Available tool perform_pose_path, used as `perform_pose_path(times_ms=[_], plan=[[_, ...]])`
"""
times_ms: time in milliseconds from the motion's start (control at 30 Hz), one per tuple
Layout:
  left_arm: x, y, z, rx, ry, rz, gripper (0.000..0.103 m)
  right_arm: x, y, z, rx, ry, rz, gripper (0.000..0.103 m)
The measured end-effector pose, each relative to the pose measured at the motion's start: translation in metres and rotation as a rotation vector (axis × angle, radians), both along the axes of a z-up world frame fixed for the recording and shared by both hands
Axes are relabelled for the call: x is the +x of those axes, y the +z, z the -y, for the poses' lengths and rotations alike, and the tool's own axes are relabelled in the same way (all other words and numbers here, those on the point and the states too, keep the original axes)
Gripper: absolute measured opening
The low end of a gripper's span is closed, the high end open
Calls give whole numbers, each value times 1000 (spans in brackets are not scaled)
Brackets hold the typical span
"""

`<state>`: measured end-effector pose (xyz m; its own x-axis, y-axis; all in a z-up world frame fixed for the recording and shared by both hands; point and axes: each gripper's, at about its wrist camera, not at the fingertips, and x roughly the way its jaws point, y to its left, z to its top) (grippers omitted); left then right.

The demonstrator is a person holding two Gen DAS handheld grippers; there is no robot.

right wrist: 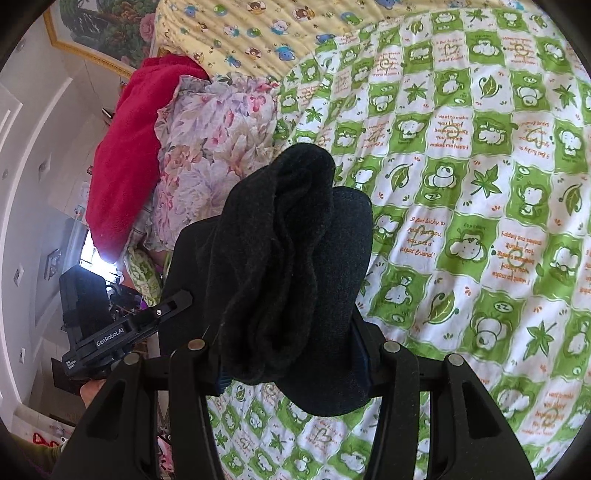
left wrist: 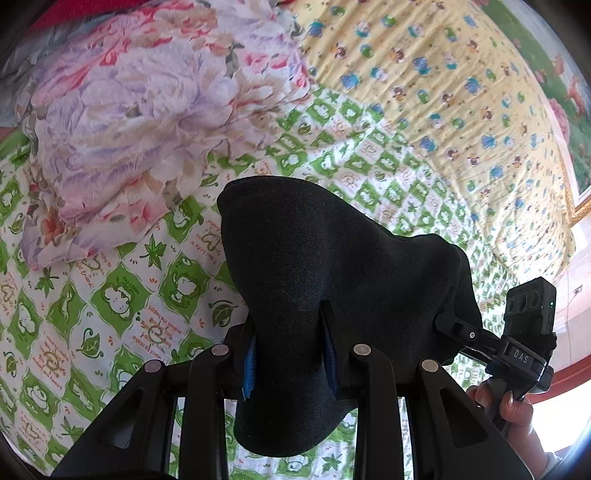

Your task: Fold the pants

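Note:
The black pants (left wrist: pixel 317 258) hang in the air above the bed, held between both grippers. My left gripper (left wrist: pixel 290 350) is shut on one bunched part of the pants, blue pads pressed into the cloth. My right gripper (right wrist: pixel 291 354) is shut on another bunched part of the pants (right wrist: pixel 291 240), whose folds stand up over the fingers. The right gripper also shows at the right of the left wrist view (left wrist: pixel 491 336), and the left gripper at the left of the right wrist view (right wrist: pixel 125 332). The fingertips are hidden by cloth.
A green-and-white cartoon bedsheet (right wrist: pixel 480 184) covers the bed below. A floral quilt (left wrist: pixel 140 122) lies bunched at the far side, with a red blanket (right wrist: pixel 125 155) beside it. A yellow cartoon-print cover (left wrist: pixel 443 92) lies beyond. A framed picture (right wrist: pixel 103 33) hangs on the wall.

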<state>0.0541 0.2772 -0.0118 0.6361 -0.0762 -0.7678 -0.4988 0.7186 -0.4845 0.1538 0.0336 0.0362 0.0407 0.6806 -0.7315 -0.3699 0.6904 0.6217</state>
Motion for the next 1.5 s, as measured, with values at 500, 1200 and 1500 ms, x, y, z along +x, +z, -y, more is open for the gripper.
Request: perform_pose_path(times_ms=[500, 1200, 1500], plan=[[10, -31, 1, -14, -2, -72, 59, 16, -33, 8, -32, -16, -73, 66], [-17, -12, 21, 78, -12, -106, 71, -18, 30, 18, -88, 34, 129, 88], [-29, -7, 38, 121, -26, -109, 71, -44, 51, 13, -141, 55, 342, 88]])
